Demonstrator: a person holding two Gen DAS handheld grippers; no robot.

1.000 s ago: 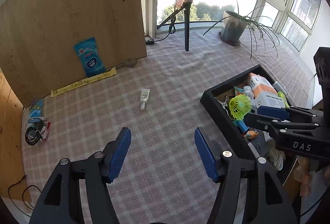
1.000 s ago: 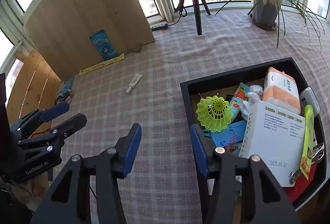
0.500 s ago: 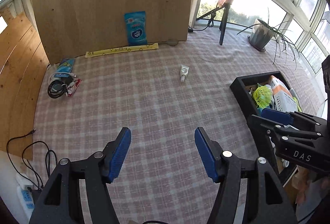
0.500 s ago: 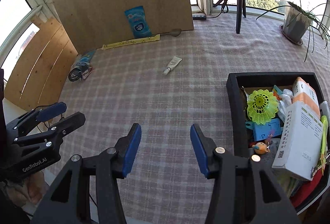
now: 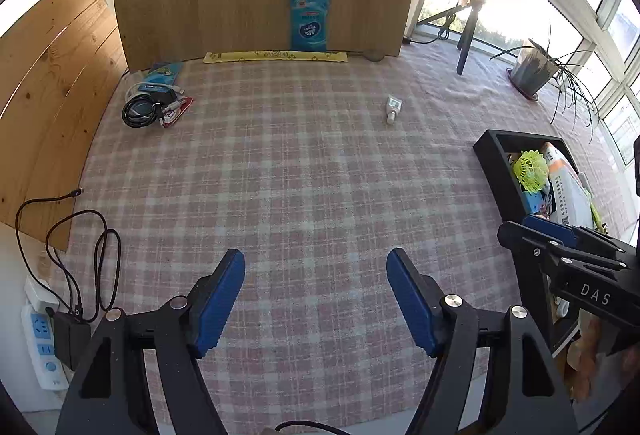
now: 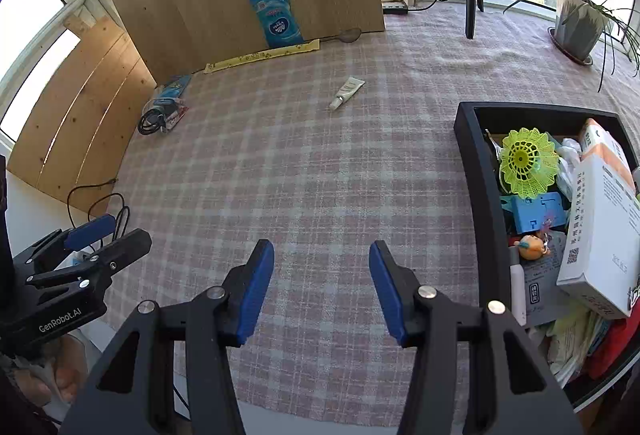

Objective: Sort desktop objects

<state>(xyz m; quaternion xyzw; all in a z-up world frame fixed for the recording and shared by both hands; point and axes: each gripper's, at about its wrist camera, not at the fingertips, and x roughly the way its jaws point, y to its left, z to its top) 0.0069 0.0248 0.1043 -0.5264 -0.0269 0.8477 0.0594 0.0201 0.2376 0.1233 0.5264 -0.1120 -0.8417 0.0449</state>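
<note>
My left gripper [image 5: 315, 263] hovers over the checked tablecloth, its jaws opening with nothing between them. My right gripper [image 6: 321, 251] stands open and empty beside the black tray [image 6: 480, 179], which holds a yellow-green shuttlecock [image 6: 528, 161], a white box and several small items. A small white tube [image 5: 393, 108] lies alone mid-table, far ahead of both grippers. A blue packet [image 5: 310, 19] leans on the wooden board above a yellow strip [image 5: 275, 56]. A coiled black cable with packets [image 5: 152, 103] lies at the far left.
A ring light on a tripod [image 5: 468, 35] and a potted plant [image 5: 532, 75] stand at the back right. A power strip [image 5: 40, 339] with black cords hangs off the table's left edge. A spoon [image 6: 348, 34] lies by the board.
Both views have swung left, away from the tray, so the board, cable bundle and power strip now show. The left jaws stand wider apart. The right jaws are unchanged.
</note>
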